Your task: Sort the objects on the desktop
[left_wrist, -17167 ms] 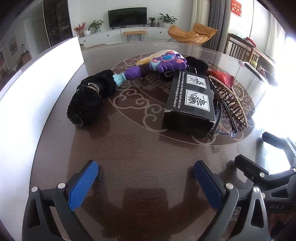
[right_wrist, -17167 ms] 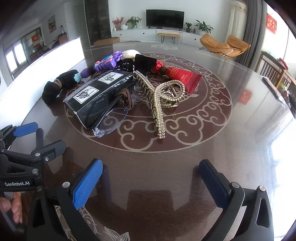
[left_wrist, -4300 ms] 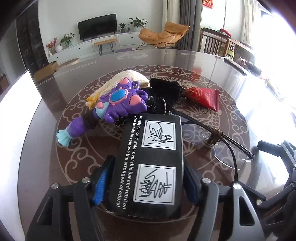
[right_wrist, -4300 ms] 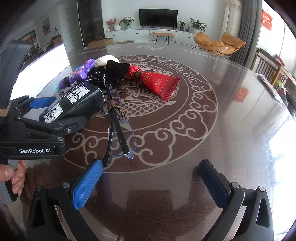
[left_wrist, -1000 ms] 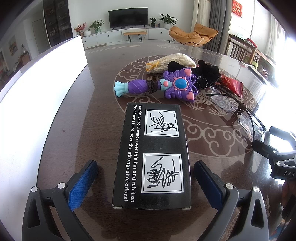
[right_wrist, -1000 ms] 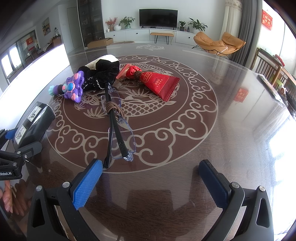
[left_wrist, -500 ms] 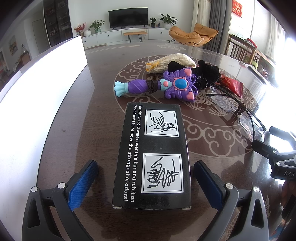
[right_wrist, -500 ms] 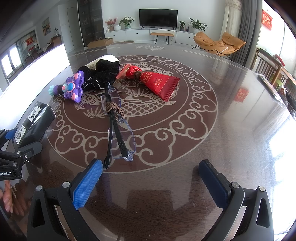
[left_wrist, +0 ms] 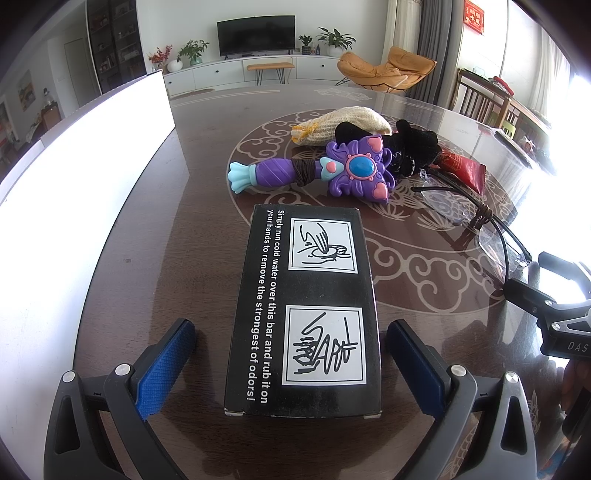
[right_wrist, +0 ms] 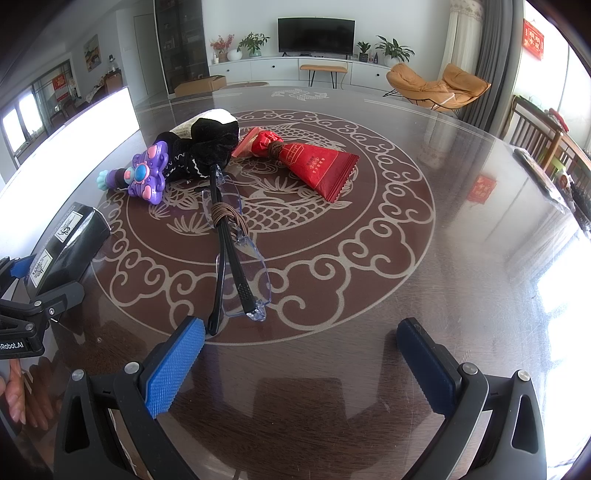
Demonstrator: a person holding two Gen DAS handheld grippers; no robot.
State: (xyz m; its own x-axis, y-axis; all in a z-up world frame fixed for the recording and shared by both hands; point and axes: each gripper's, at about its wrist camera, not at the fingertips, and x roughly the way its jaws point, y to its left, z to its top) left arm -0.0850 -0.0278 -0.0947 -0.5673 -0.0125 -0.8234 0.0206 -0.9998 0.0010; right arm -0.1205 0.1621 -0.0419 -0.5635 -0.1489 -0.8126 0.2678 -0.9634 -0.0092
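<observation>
black box (left_wrist: 304,310) between spread left gripper (left_wrist: 291,354) pads

dark patterned table (right_wrist: 461,206), wall television (right_wrist: 316,30), orange lounge chair (right_wrist: 439,86), potted plants (right_wrist: 393,48), white panel (left_wrist: 85,155)

Your left tool (left_wrist: 291,363) wears blue ribbed pads (left_wrist: 166,363) on grey arms with silver screws. Your right tool (right_wrist: 299,363) matches it. Bare fingertips (right_wrist: 16,400) show by white "GenRobot.AI" lettering.
</observation>
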